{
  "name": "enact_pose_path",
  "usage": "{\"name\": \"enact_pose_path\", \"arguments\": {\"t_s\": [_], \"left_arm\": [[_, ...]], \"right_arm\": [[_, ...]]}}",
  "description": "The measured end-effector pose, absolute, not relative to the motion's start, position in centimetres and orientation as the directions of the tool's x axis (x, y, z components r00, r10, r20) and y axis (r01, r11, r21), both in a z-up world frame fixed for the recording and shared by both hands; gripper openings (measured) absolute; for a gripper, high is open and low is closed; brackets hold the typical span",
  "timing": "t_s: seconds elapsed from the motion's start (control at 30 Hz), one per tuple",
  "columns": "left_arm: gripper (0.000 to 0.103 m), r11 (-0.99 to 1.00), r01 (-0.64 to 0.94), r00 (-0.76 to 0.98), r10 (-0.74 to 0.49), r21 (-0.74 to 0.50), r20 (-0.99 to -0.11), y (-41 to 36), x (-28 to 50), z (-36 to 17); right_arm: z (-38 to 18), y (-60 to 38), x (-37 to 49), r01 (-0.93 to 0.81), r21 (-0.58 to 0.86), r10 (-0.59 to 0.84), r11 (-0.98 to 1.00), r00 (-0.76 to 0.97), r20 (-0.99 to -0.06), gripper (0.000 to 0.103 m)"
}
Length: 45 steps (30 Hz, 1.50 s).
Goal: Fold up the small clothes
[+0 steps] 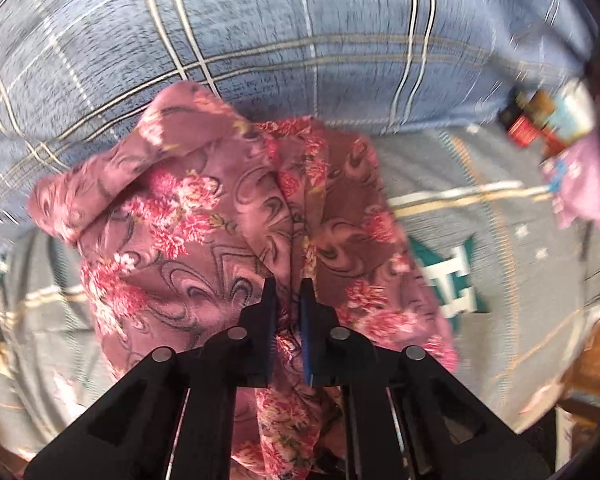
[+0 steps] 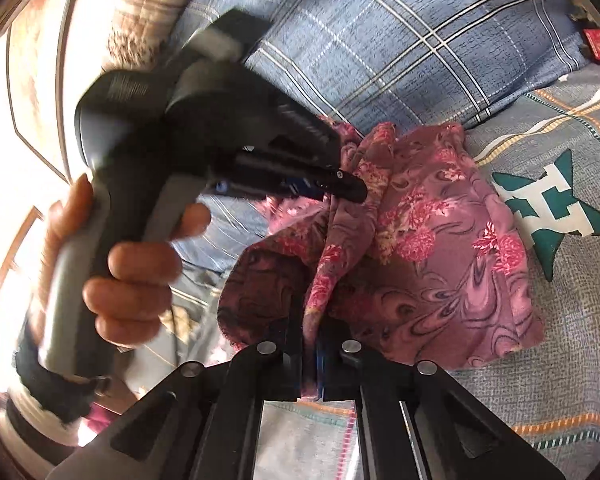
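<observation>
The left tool [image 1: 288, 292] points down with its jaws pinched tight on a gathered fold of the pink floral cloth [image 1: 204, 216], which spreads out ahead of its tips over the grey patterned bedsheet [image 1: 520, 280]. The right tool [image 2: 310, 344] is likewise clamped on an edge of the same cloth, which rises from its jaws toward the left tool, gripped in a hand [image 2: 132, 280] up to the left. Beyond the cloth lies a blue plaid pillow [image 2: 380, 48].
</observation>
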<state>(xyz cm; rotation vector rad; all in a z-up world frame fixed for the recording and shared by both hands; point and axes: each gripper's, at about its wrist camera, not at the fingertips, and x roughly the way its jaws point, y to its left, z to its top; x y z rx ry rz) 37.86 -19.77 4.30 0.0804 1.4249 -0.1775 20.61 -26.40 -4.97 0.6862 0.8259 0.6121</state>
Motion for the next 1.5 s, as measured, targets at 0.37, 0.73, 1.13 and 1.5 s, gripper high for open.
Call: {"name": "enact_pose_path", "arguments": {"t_s": [0.37,0.73,1.13,1.5], "left_arm": [[0.007,0.97,0.21,0.143,-0.152,-0.12,-0.978,-22.9,38.8,5.9],[0.043,0.951,0.19,0.249,-0.289,-0.246,-0.924,-16.8,38.2,11.3],[0.064,0.919,-0.039,0.325,-0.36,-0.392,-0.875,-2.0,39.3,7.1],[0.047,0.94,-0.049,0.372,-0.297,-0.338,-0.88,-3.8,44.5,3.8]], "right_arm": [[-5.1,-31.4,21.2,-0.092,0.767,0.637,0.635,0.623,-0.454,0.003],[-6.4,-32.6,21.3,0.027,0.74,0.574,0.672,0.613,-0.543,0.02],[-1.4,-31.3,31.0,-0.071,0.665,0.559,0.743,0.612,-0.559,0.054],[-5.0,-26.6,40.5,-0.144,0.612,0.599,0.778,0.464,-0.653,0.008]]}}
